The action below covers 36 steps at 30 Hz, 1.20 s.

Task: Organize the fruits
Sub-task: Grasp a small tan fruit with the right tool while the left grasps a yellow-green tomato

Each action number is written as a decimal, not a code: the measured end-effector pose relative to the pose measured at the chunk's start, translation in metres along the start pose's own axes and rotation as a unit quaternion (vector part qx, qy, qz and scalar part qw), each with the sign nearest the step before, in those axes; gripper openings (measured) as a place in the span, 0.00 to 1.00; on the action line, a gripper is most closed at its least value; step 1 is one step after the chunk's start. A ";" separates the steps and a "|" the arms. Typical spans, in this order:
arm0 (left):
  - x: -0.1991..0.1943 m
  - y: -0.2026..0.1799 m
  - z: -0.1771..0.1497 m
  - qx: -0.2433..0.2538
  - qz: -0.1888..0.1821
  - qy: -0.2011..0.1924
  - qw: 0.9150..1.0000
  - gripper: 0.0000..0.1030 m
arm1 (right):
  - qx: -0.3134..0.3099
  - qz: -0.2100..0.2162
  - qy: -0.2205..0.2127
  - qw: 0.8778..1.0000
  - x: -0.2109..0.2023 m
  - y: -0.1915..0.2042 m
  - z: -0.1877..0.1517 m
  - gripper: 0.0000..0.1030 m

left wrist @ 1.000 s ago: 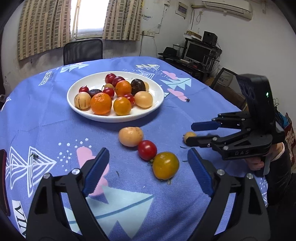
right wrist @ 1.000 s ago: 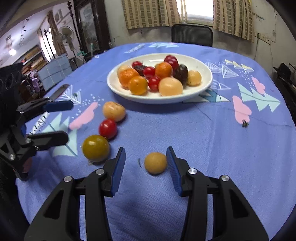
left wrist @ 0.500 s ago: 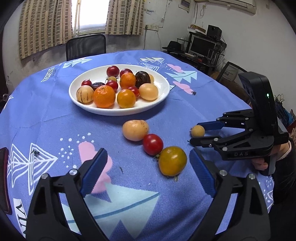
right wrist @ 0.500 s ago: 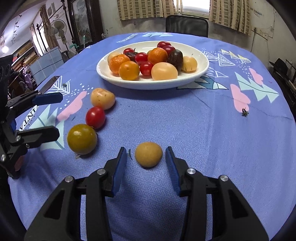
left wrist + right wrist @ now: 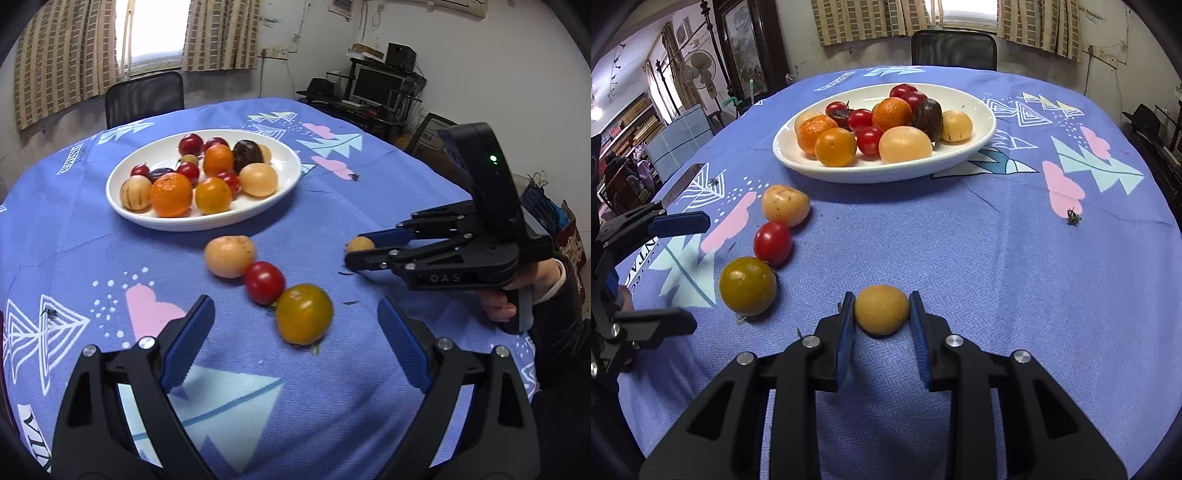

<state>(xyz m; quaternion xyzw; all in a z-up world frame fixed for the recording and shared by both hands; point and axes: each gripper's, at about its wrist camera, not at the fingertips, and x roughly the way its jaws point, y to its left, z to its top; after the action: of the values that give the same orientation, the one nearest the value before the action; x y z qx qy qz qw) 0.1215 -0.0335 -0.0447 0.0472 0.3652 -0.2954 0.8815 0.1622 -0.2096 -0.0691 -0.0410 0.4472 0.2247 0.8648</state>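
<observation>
Blue cloth printed with trees and pink clouds covers the round surface before us, with a black chair and curtained window at its far side. Our right gripper sits low on the cloth with its blue fingers drawn in against both sides of a small tan fruit, gripping it where it rests on the cloth; from the left wrist view the same fruit peeks out at the tips of that gripper, and a hand wraps its handle. Our left gripper hangs spread wide, nothing between its fingers, just short of a greenish-yellow tomato. That tomato touches a red tomato, which in turn touches a pale speckled fruit, the three forming a diagonal line toward a white oval plate. On the plate we see oranges, small red tomatoes, a dark plum and several pale yellow fruits piled close together. A small insect-like speck lies on the cloth to the right, well apart from the fruit.
</observation>
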 end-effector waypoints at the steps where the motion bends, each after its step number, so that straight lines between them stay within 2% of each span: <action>1: 0.001 -0.002 0.000 0.004 -0.001 0.001 1.000 0.88 | 0.001 0.000 0.000 1.000 0.000 0.000 0.000 0.28; 3: 0.004 -0.007 -0.002 0.012 -0.001 0.006 1.000 0.87 | 0.000 -0.002 0.000 1.000 0.000 0.000 0.000 0.28; 11: 0.022 -0.012 -0.006 0.011 -0.009 0.039 0.999 0.58 | 0.005 -0.006 -0.002 1.000 -0.002 -0.002 0.000 0.28; 14: 0.026 -0.009 -0.006 -0.001 -0.010 0.044 0.999 0.53 | 0.003 -0.006 -0.002 1.000 -0.003 -0.001 0.000 0.28; 22: 0.036 -0.007 -0.004 -0.011 -0.005 0.056 0.998 0.52 | 0.001 -0.006 -0.004 1.000 -0.004 0.000 0.000 0.28; 26: 0.039 -0.007 -0.003 -0.014 -0.009 0.057 0.998 0.39 | 0.001 -0.005 -0.003 1.000 -0.004 0.000 0.000 0.28; 36: 0.038 -0.005 -0.003 -0.020 -0.010 0.057 0.998 0.39 | 0.003 -0.006 0.000 1.000 -0.004 0.000 -0.001 0.28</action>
<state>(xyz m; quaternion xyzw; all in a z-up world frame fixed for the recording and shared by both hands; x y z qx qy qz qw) 0.1374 -0.0552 -0.0718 0.0425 0.4211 -0.2939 0.8570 0.1593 -0.2110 -0.0662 -0.0414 0.4471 0.2186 0.8664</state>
